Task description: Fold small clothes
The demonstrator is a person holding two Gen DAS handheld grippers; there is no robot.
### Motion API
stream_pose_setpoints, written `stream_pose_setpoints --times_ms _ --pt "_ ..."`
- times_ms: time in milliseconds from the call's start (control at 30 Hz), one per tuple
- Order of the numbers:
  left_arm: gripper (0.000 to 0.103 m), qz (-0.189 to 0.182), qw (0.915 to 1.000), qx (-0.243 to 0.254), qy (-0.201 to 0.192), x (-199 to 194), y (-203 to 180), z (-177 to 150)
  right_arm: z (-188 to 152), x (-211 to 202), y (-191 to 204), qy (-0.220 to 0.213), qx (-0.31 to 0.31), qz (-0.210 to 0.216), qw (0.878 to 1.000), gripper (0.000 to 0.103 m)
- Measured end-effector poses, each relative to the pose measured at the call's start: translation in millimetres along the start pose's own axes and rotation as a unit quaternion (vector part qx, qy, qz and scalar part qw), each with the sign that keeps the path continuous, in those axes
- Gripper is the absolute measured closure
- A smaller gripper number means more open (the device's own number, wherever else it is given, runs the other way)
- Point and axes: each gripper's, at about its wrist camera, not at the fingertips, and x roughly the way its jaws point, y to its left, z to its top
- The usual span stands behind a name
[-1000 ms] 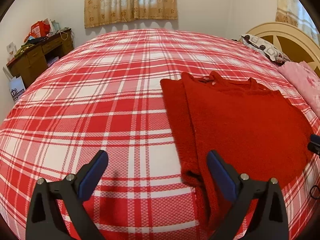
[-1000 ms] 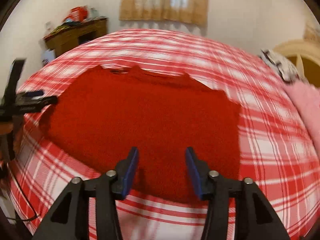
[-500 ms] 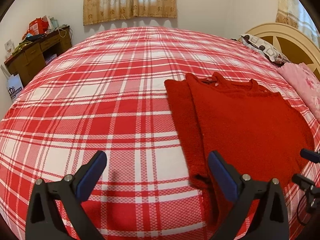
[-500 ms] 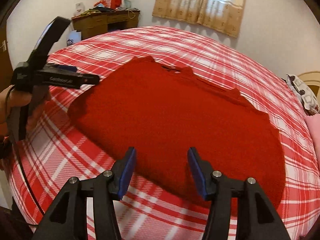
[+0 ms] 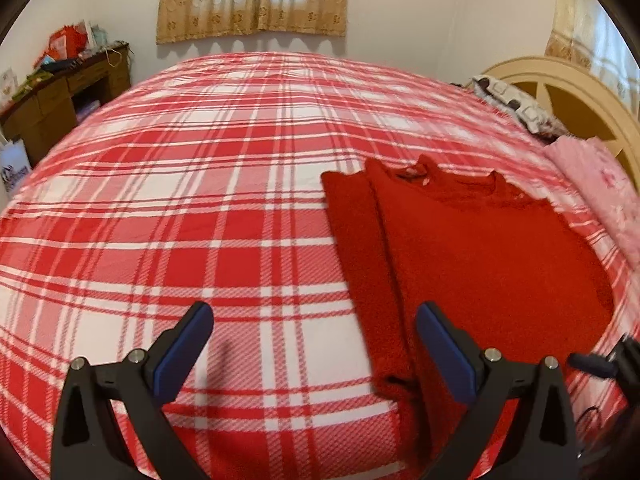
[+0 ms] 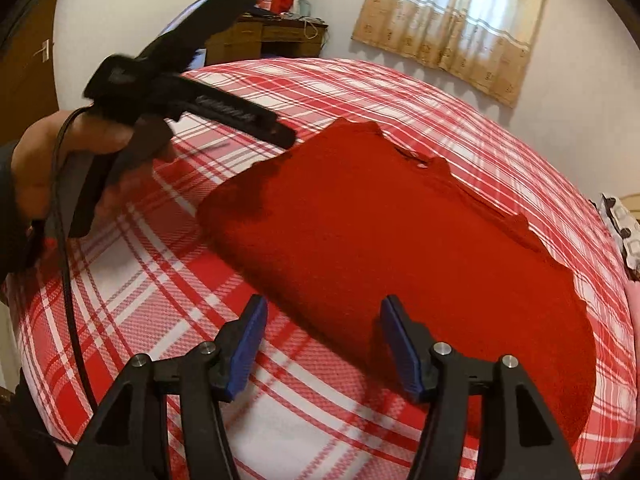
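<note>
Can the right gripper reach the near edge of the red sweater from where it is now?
Probably yes. The right gripper is open, and the near edge of the red sweater lies flat on the plaid bedspread just ahead of its fingertips, with nothing between them.

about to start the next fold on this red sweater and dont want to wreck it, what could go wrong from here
Both claws, left and right, are open and hold nothing. The red sweater is thick and already has one side strip folded in, so a pinch at the near hem may catch only the top layer and pull that fold apart. Dragging it could also bunch the plaid bedsheet. The left claw's cable hangs close to the sheet and might snag.
</note>
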Motion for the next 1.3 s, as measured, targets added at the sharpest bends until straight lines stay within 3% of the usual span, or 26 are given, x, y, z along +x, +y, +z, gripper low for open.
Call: stream_pose_setpoints --times_ms 500,1133,1200,1300 --pt "0.0 -0.097 0.9942 -0.047 0.008 27 9 21 20 22 34 0.001 -0.041 -0.003 0.999 0.043" --pt "0.0 -0.125 0.9905 -0.055 0.016 65 6 42 44 50 55 -0.019 -0.053 -0.042 0.998 0.043" --pt "0.002 -0.129 0.9899 -0.058 0.008 65 7 40 45 51 58 -0.022 -0.053 -0.048 0.997 0.043" --pt "0.013 -0.145 0.9875 -0.062 0.001 63 9 39 46 50 63 -0.025 -0.058 -0.059 0.996 0.043"
